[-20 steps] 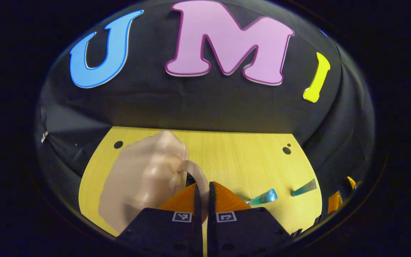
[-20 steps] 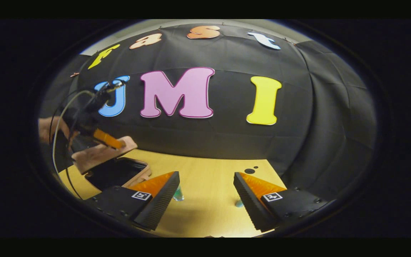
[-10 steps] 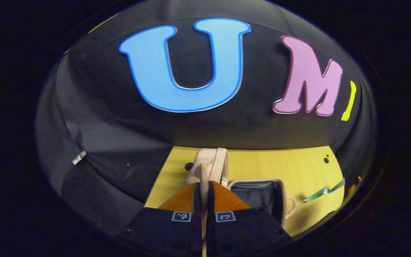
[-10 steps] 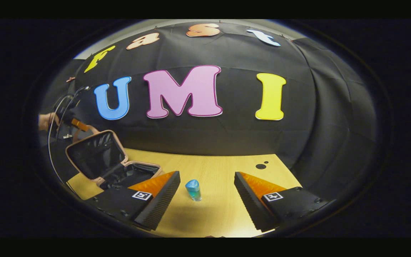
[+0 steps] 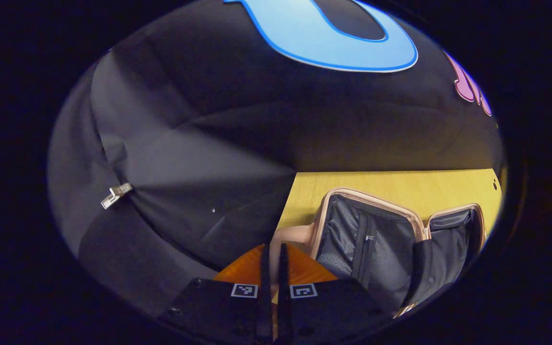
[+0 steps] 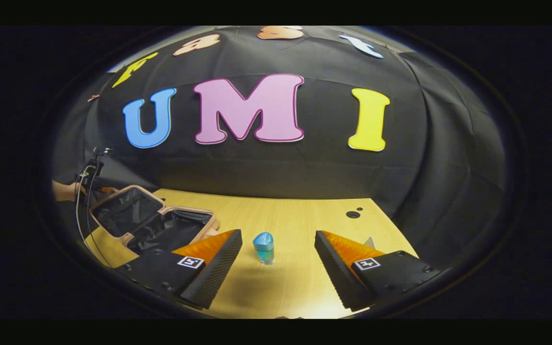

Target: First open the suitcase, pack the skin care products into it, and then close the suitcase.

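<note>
Step one looks done: suitcase (image 5: pixel 376 239) lies open on the desk (image 6: pixel 285 225) at its left end, lid (image 6: pixel 125 211) laid back, dark lining exposed. Both halves look empty as far as I can see, nothing packed yet. Left tongs (image 5: pixel 272 268) are pinched on the pink handle (image 5: pixel 288 237) at the lid's edge, fingers nearly together. Right tongs (image 6: pixel 276 258) are spread wide, holding nothing, with a small blue-green bottle (image 6: pixel 263 247) upright on the desk ahead between the fingers, not touching either. Left to do, I'd judge: release the handle, load the products, close the case.
</note>
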### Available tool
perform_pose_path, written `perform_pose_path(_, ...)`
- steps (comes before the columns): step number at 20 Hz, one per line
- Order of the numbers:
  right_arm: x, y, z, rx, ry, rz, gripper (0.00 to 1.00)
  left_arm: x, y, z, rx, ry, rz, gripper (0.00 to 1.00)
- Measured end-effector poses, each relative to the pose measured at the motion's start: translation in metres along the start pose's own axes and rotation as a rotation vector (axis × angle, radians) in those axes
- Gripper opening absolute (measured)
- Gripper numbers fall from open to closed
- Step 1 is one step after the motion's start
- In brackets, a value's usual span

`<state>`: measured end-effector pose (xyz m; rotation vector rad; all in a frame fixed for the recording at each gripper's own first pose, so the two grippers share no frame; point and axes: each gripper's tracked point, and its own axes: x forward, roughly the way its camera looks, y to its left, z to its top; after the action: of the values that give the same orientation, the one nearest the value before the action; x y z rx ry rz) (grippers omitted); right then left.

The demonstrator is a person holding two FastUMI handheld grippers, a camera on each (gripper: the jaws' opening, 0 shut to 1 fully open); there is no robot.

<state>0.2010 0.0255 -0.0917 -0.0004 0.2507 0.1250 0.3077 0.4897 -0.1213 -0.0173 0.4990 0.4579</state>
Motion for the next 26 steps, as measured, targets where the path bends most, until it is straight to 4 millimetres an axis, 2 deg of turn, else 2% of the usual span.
perform_pose_path(1,0.002,-0.001,-0.006,-0.005,0.005,-0.005,1.00,0.012,0.005,-0.011,-0.010,0.016,0.002,0.10)
perform_pose_path(3,0.007,-0.004,-0.014,0.008,0.018,-0.016,0.97,0.028,0.009,-0.035,-0.023,0.058,0.024,0.12)
perform_pose_path(4,0.007,-0.008,-0.019,0.020,0.028,-0.029,0.97,0.034,0.007,-0.040,-0.031,0.064,0.033,0.13)
perform_pose_path(6,0.005,-0.017,-0.018,0.053,0.015,-0.057,0.97,0.038,0.025,-0.044,-0.006,0.061,0.128,0.19)
perform_pose_path(7,0.004,-0.022,-0.014,0.053,0.002,-0.069,0.97,0.032,0.026,-0.042,-0.002,0.047,0.139,0.28)
perform_pose_path(8,0.003,-0.027,-0.011,0.045,-0.008,-0.078,0.97,0.023,0.020,-0.032,-0.001,0.024,0.127,0.28)
perform_pose_path(10,0.000,-0.041,-0.008,0.028,-0.025,-0.101,0.97,-0.009,-0.002,-0.005,0.008,-0.054,0.037,0.47)
perform_pose_path(11,-0.001,-0.047,-0.006,0.030,-0.030,-0.109,0.97,-0.032,-0.013,0.011,0.010,-0.115,0.016,0.60)
perform_pose_path(12,-0.004,-0.053,-0.003,0.034,-0.034,-0.118,0.97,-0.056,-0.027,0.032,0.002,-0.181,0.001,0.69)
perform_pose_path(13,-0.007,-0.058,-0.001,0.040,-0.040,-0.124,0.97,-0.079,-0.044,0.051,-0.010,-0.239,-0.023,0.89)
perform_pose_path(14,-0.010,-0.065,0.001,0.045,-0.043,-0.134,0.97,-0.108,-0.058,0.069,-0.017,-0.300,-0.043,0.97)
perform_pose_path(16,-0.018,-0.075,0.003,0.060,-0.039,-0.149,0.96,-0.163,-0.086,0.098,-0.028,-0.397,-0.091,0.98)
perform_pose_path(17,-0.022,-0.079,0.002,0.077,-0.029,-0.154,0.97,-0.189,-0.089,0.095,-0.035,-0.418,-0.107,0.97)
perform_pose_path(18,-0.026,-0.081,0.001,0.097,-0.023,-0.154,0.92,-0.212,-0.101,0.093,-0.056,-0.441,-0.121,0.97)
perform_pose_path(19,-0.030,-0.084,0.002,0.114,-0.020,-0.154,0.92,-0.228,-0.110,0.084,-0.080,-0.451,-0.159,0.98)
perform_pose_path(20,-0.034,-0.086,0.001,0.123,-0.022,-0.151,0.96,-0.249,-0.120,0.074,-0.103,-0.458,-0.194,0.98)
perform_pose_path(22,-0.037,-0.092,-0.002,0.112,-0.020,-0.146,0.96,-0.275,-0.175,0.059,-0.135,-0.482,-0.254,0.97)
perform_pose_path(23,-0.038,-0.096,-0.005,0.103,-0.015,-0.143,0.96,-0.288,-0.210,0.048,-0.131,-0.494,-0.297,0.98)
perform_pose_path(26,-0.034,-0.109,-0.022,0.087,0.021,-0.130,0.96,-0.305,-0.312,0.002,0.000,-0.472,-0.442,0.98)
